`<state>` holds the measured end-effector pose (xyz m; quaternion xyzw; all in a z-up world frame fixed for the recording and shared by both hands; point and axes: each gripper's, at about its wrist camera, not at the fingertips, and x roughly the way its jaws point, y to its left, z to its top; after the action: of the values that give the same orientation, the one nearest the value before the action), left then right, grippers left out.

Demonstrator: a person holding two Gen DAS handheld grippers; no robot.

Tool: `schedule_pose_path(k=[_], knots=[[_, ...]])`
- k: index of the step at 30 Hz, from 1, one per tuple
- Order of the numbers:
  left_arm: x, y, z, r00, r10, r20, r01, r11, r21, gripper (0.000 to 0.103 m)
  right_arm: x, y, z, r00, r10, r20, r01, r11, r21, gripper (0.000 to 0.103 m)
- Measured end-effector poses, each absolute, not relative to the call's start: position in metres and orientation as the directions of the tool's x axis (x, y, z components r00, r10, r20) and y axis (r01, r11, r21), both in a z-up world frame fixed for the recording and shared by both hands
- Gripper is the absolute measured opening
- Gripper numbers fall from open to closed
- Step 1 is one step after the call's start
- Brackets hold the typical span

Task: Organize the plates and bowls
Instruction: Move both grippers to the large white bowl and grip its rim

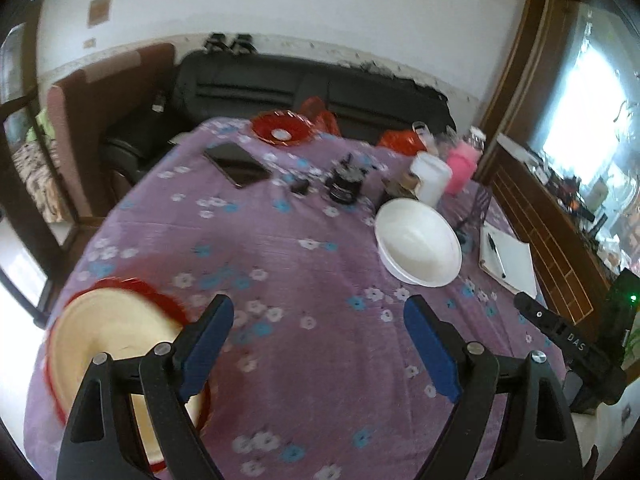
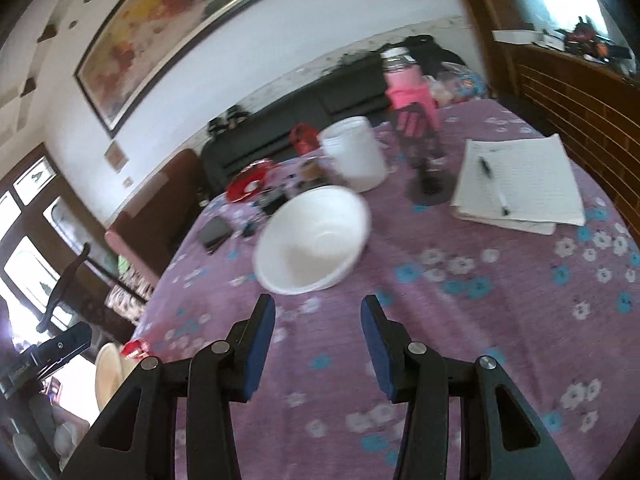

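Note:
A white bowl [image 1: 418, 242] sits on the purple flowered tablecloth [image 1: 288, 248]; it also shows in the right wrist view [image 2: 314, 240], just ahead of my right gripper [image 2: 318, 312], which is open and empty. A cream plate [image 1: 108, 340] lies on a red plate at the table's near left edge, beside my left gripper [image 1: 318, 312], which is open and empty. The cream plate shows small in the right wrist view [image 2: 107, 372]. Another red plate [image 1: 282, 128] sits at the far edge; it also shows in the right wrist view [image 2: 248, 184].
A phone [image 1: 237, 164], a small dark jar [image 1: 345, 184], a white tub [image 1: 431, 178], a pink bottle [image 1: 462, 164] and a notepad with pen [image 1: 506, 260] lie on the table. A black sofa [image 1: 304, 88] stands behind it. A wooden cabinet [image 2: 580, 88] is at the right.

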<state>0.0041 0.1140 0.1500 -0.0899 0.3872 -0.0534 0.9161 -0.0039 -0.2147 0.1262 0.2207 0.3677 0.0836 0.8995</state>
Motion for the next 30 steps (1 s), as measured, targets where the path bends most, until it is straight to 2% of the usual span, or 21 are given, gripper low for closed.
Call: schedule_pose_path(k=[6, 12, 21, 30], knots=[[0.067, 0.087, 0.126, 0.627, -0.194, -0.754, 0.04, 0.975, -0.218, 0.086, 0.034, -0.222, 0.107, 0.697, 0.342, -0.631, 0.052, 0.852, 0.52, 0.048], [0.128, 0.072, 0.104, 0.58, -0.156, -0.8, 0.008, 0.982, -0.186, 0.086, 0.078, -0.203, 0.092, 0.696, 0.358, -0.622, 0.075, 0.826, 0.559, 0.049], [0.188, 0.054, 0.072, 0.529, -0.2, -0.825, 0.002, 0.972, -0.234, 0.086, 0.102, -0.206, 0.069, 0.713, 0.334, -0.617, 0.096, 0.824, 0.558, 0.049], [0.225, 0.02, 0.045, 0.508, -0.18, -0.842, 0.001, 0.978, -0.209, 0.086, 0.114, -0.216, 0.048, 0.68, 0.406, -0.611, 0.094, 0.777, 0.622, 0.049]])
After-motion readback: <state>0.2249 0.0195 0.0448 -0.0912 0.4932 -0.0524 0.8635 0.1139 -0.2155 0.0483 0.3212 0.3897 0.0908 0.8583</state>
